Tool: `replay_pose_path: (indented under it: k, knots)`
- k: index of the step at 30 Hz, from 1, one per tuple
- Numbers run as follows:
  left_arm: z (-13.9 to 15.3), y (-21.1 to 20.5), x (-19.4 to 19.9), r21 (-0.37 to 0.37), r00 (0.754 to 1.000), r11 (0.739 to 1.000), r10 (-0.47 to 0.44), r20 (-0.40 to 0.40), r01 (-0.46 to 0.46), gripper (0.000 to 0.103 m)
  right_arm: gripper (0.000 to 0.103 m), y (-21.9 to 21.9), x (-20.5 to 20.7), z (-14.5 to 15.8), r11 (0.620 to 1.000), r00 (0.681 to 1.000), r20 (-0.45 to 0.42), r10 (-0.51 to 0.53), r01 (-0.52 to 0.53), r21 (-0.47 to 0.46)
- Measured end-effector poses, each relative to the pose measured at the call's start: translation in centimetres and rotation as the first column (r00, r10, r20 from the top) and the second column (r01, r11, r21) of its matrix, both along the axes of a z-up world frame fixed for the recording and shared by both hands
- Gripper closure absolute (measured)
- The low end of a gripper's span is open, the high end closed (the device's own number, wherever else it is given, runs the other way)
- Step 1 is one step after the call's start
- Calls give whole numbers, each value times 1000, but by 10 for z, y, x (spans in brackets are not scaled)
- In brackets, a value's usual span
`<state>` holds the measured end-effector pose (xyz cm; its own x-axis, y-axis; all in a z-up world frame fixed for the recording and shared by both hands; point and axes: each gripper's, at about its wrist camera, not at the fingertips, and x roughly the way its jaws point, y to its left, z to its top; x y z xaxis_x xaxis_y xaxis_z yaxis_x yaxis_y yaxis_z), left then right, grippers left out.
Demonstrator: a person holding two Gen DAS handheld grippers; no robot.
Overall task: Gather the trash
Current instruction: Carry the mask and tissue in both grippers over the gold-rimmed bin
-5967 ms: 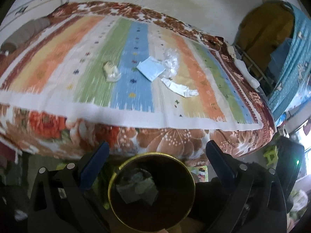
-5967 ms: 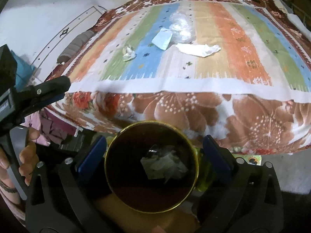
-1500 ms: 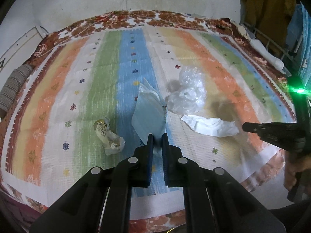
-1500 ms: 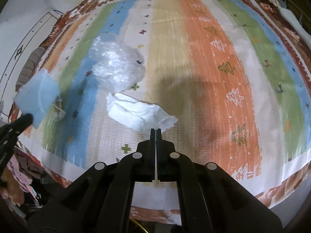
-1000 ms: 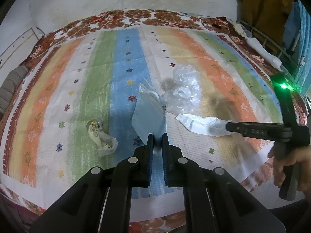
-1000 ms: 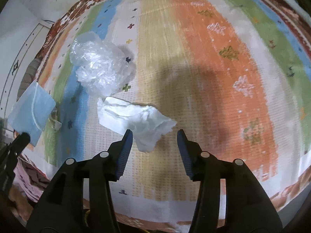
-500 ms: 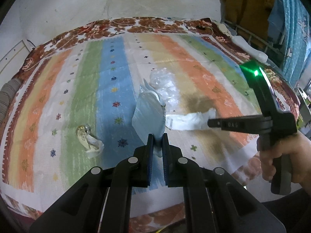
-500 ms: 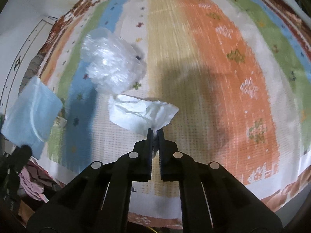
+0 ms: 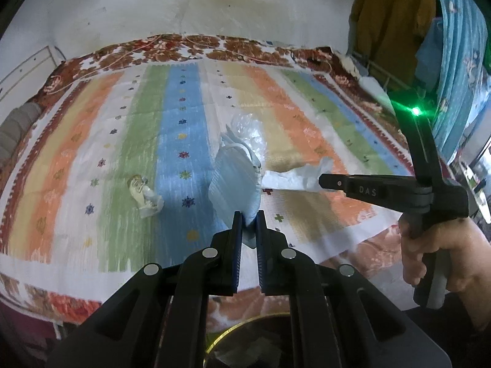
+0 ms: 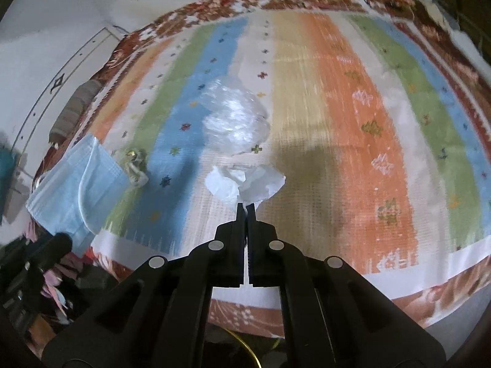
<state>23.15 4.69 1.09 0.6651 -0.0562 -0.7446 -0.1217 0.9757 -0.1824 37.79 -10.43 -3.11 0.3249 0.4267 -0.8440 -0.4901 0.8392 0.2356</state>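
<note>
Both claws are loaded: left gripper (image 9: 246,218) clamped on the blue mask (image 9: 235,184), right gripper (image 10: 245,207) pinched shut on the tissue (image 10: 245,184); I'd carry both low over the gold-rimmed bin (image 9: 245,342) by the bed edge before letting go; bin contents too dark to tell; plastic wad (image 10: 234,122) and wrapper (image 9: 142,196) sit on the blanket (image 9: 307,116).

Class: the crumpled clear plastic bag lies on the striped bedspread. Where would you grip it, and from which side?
Pinch a raised fold at the top of the clear plastic bag, coming from above: it sits as a loose puffed mound, probably offering ridges but no firm edge. Both grippers are full.
</note>
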Motion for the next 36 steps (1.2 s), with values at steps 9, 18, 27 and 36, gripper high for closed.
replay_pose_path:
  k: [9,18,27,36]
  knots:
    - [8,4,-41,-101,998,994,49,34,-46,95,103,-14,-61,31,997,994,94,57,-61,42]
    - [5,2,-71,-157,997,985,75,29,-70,95,103,-27,-112,44,992,982,157,101,-113,64]
    - [-5,-7,-101,-202,997,977,75,16,-70,95,103,-44,-167,51,983,967,220,129,-153,97]
    - [-15,-20,-134,-245,997,967,79,13,-73,95,103,-58,-211,39,979,962,231,147,-174,102]
